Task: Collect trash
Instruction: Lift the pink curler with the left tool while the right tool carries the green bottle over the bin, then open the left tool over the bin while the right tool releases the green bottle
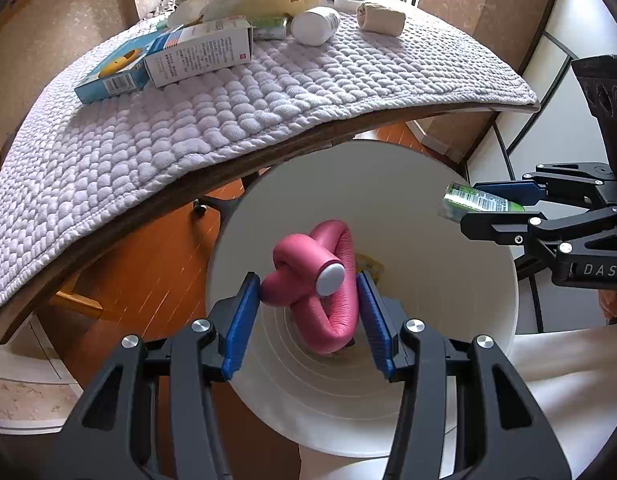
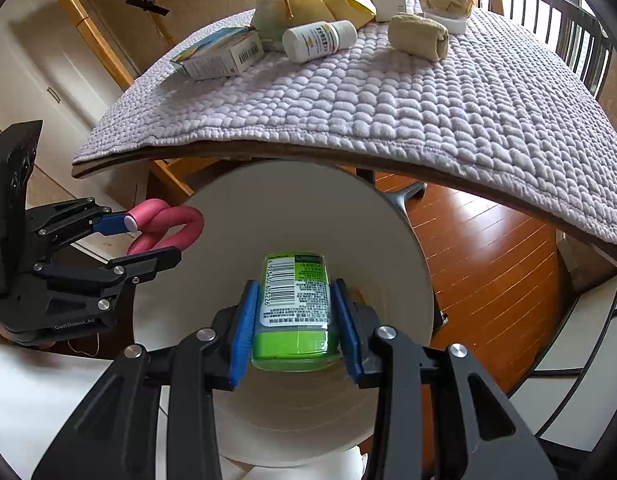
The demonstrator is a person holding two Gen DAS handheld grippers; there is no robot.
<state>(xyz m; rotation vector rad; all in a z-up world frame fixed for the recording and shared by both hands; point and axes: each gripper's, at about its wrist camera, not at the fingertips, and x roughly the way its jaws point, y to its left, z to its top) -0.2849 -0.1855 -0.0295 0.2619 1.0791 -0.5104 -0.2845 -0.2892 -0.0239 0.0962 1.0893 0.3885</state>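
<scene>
Room: a wood-floored room with railings behind; a worktop [image 1: 388,128] draped in a lilac quilted cover [image 1: 212,128] fills the upper view, and a white bin [image 1: 448,208] stands open on the floor below its near edge.
Left tongs [image 1: 308,304]: clamped on a pink foam roller twisted into a knot [image 1: 332,280], held over the bin's mouth, pointing steeply down.
Right tongs [image 2: 294,308]: clamped on a green labelled container [image 2: 294,304], also above the bin's mouth, beside the left pair.
Bin contents: a yellowish scrap [image 1: 370,266] shows at the bottom; what it is I cannot tell.
Risk, crowding: both tongs hang close together over one opening, so releasing together could knock one item against the other tool.
Risk, bounce: the springy roller could unfold on release, catch a pad or the rim and drop onto the floor.
Risk, rim: the container sits nearer the bin's side wall in the left view; an early release may clip the edge.
Count, held: two items, one per tongs.
Count, worktop: two cartons [image 1: 196,54], one white pill bottle [image 2: 318,40], two beige cloth rolls [image 2: 418,36], plus a pile of yellow and cream bags [image 2: 308,4] at the back that I cannot count surely.
Count, bins: one.
</scene>
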